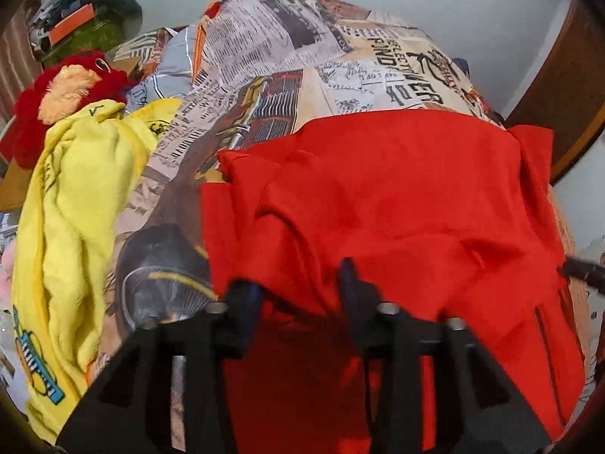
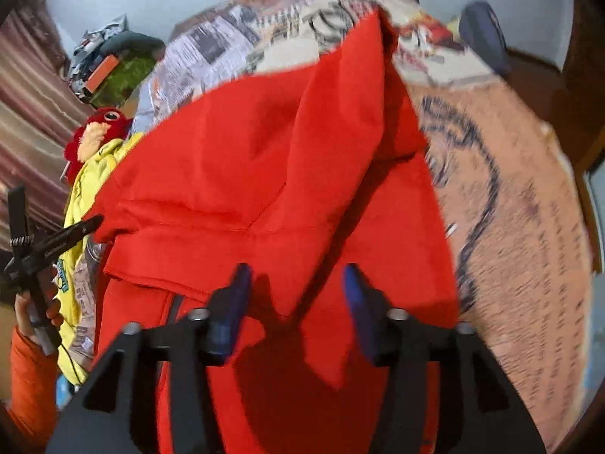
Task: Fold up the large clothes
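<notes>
Lying spread over a newspaper-print bedsheet (image 1: 302, 56), the red garment (image 1: 397, 196) fills the left wrist view; the left tool (image 1: 298, 283) hangs over its near edge, jaws spread, cloth under them but not pinched. Left of the garment sit a yellow garment (image 1: 75, 208) and a red plush toy (image 1: 56, 94)

Seen from the right wrist, the red garment (image 2: 264, 151) has a fold running up its middle; the right tool (image 2: 297, 287) stands parted above it, gripping nothing. Beside the garment's left edge a hand (image 2: 34, 314) holds the left tool (image 2: 56, 240)
</notes>
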A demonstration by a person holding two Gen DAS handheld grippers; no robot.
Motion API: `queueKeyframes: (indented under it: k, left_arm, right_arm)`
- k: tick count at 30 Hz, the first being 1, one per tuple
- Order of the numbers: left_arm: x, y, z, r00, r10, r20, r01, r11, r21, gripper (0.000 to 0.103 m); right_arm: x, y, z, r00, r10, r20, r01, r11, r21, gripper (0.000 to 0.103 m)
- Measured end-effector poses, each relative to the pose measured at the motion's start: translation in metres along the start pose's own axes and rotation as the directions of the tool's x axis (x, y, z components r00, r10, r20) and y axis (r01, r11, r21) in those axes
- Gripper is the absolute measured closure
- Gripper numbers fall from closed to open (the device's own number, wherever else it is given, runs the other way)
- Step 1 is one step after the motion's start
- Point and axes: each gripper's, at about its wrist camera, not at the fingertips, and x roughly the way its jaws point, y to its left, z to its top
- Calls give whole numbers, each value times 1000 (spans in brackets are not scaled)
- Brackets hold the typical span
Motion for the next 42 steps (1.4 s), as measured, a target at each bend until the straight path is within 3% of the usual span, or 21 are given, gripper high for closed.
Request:
queueKeyframes:
  k: [4,10,12,17,19,22,23,25,27,30,32,36,39,42]
  left_arm:
    - [-23,3,0,999,15,43,-16,1000,19,59]
    - [-38,18,29,989,53,139,-48,998,-40,44]
    - [-32,28,42,988,63,141,-54,996,-69,44]
    - [14,43,67,997,43,61,-37,995,-91,43]
    - [43,46,70,1000,-19,-7,18,994,-107,43]
    - [78,47,69,990,-117,-81,104,983,-150,43]
    - [86,46,69,986,-140,-90,124,979,-163,43]
    - [97,43,69,983,-163,-90,145,974,-177,54]
    - [104,38,73,983,-169,-76,154,972,-175,92]
    - [103,36,86,988,-151,-27,145,976,-161,99]
    - [100,34,100,995,-100,5,100,986,-135,99]
    - [109,34,127,1000,7,21,-5,995,-102,100]
    - [128,35,138,995,100,-2,-100,993,-68,100]
    - [147,39,135,994,96,-46,-99,992,-78,99]
  right_arm:
    - [-16,-13,26,996,-2,87,0,1000,21,49]
    - [-6,-27,81,984,-66,166,48,993,110,47]
    - [6,-31,101,982,-85,170,66,992,112,38]
    - [44,-28,126,981,-134,140,128,991,47,35]
    - [60,-37,129,983,-139,117,134,990,45,35]
    - [80,-57,130,990,-102,93,93,991,92,35]
    - [83,-64,129,992,-81,98,70,991,116,37]
    - [83,-72,127,991,-46,125,28,990,142,55]
    - [78,-74,127,987,-55,152,33,989,147,90]
    - [71,-73,128,982,-46,183,21,991,135,96]
    - [63,-73,128,974,-52,222,24,992,127,97]
    - [52,-77,126,948,-145,284,107,984,142,99]
    - [61,-94,124,948,-209,239,166,968,189,99]
    - [68,-111,118,949,-247,194,205,955,214,99]
